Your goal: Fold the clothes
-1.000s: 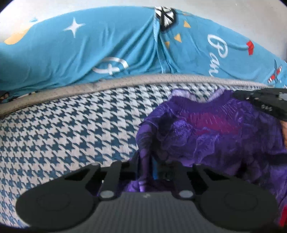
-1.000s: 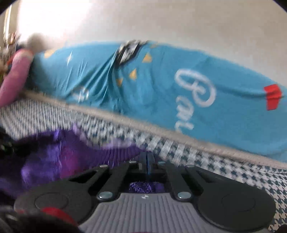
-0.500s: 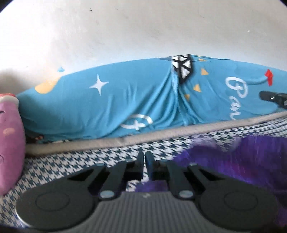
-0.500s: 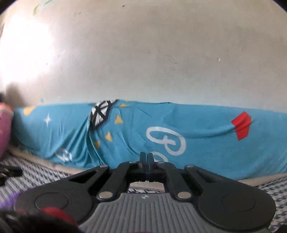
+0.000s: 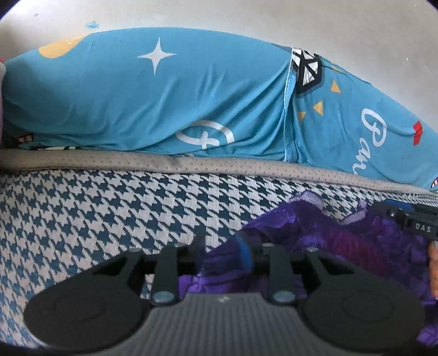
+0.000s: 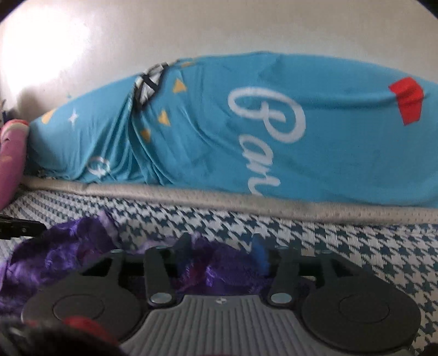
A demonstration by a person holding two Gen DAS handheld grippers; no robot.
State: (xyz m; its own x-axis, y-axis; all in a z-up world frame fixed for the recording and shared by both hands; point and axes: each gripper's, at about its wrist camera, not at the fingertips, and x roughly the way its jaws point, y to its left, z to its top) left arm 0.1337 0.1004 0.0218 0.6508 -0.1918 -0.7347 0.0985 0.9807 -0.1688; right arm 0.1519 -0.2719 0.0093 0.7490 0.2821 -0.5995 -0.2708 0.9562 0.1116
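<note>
1. Garment: purple fuzzy garment (image 5: 342, 241) lies crumpled on the houndstooth bed cover (image 5: 109, 219). It sits near and right in the left wrist view, near and left in the right wrist view (image 6: 63, 254).
2. Left gripper (image 5: 223, 252): jaws spread wide. Purple fabric lies between and under the fingers, and the blue pad on the right finger touches it. Nothing is pinched.
3. Right gripper (image 6: 223, 252): jaws also wide. A fold of the garment bunches between the fingers, loose, not clamped. The frame is a bit blurred, so I can't tell the exact contact at the pads.
4. The right gripper's body also shows at the right edge of the left view, over the far right part of the garment. The black bar at the left edge of the right view looks like the left gripper, at the garment's left side.
5. Background: a long blue printed bolster (image 5: 191, 95) runs left to right along the far side, resting on a grey mattress edge (image 5: 219, 164) against a pale wall (image 6: 219, 24).
6. Pink cushion (image 6: 11, 164) at far left in the right view, just beside the bolster's end.
7. Part of a hand (image 5: 432, 268) shows at the right edge of the left view, by the garment.
</note>
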